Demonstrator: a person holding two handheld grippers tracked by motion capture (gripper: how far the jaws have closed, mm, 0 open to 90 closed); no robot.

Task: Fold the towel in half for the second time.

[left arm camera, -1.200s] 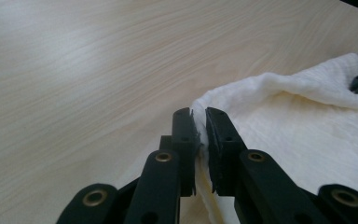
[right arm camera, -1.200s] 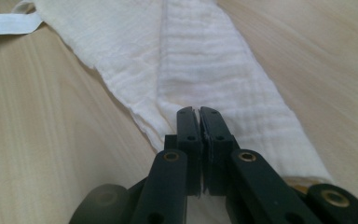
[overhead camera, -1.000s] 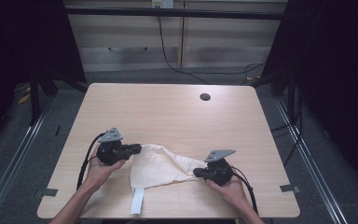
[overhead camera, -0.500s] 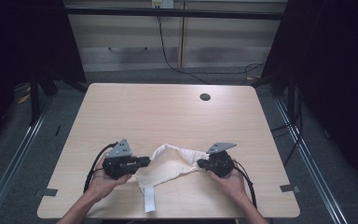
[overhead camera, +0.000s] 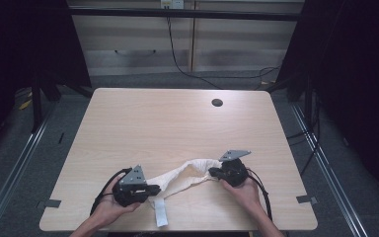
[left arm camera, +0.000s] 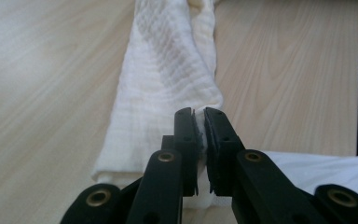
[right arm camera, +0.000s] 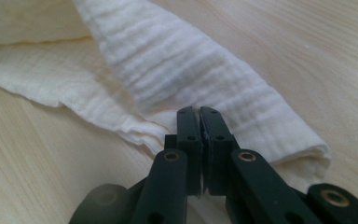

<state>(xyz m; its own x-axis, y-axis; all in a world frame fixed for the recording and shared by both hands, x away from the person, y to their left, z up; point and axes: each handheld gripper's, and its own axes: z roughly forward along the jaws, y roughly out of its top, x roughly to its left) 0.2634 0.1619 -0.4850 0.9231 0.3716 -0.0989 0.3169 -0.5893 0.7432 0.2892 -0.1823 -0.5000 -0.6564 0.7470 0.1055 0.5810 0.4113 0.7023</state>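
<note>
Cloth (overhead camera: 187,175), white and loosely bunched, lies on the wooden table (overhead camera: 177,123) near its front edge, well apart from the dark round grommet (overhead camera: 217,102) set close to the far edge. Taking that grommet as the reference, the cloth sits toward the person's side and stretches as a slack rope between the two grippers.

High view: the left gripper (overhead camera: 150,190) holds the end of the cloth farther from the grommet; the right gripper (overhead camera: 212,173) holds the nearer end, almost straight toward the person from the grommet. A flat white tag or strip (overhead camera: 161,212) extends from the cloth toward the front edge, past the left gripper. Jaw closure cannot be judged at this distance.

Left gripper view: the jaws stand nearly together with a thin fold of the cloth (left arm camera: 168,70) pinched between the pads; the fabric runs away up the frame in a twisted band. A second flat white layer (left arm camera: 317,168) shows at lower right.

Right gripper view: the jaws are closed to a hairline gap at the cloth's (right arm camera: 191,74) folded edge, and a thin edge of fabric appears caught between the pads. The crinkled weave is legible here, not from above.
</note>
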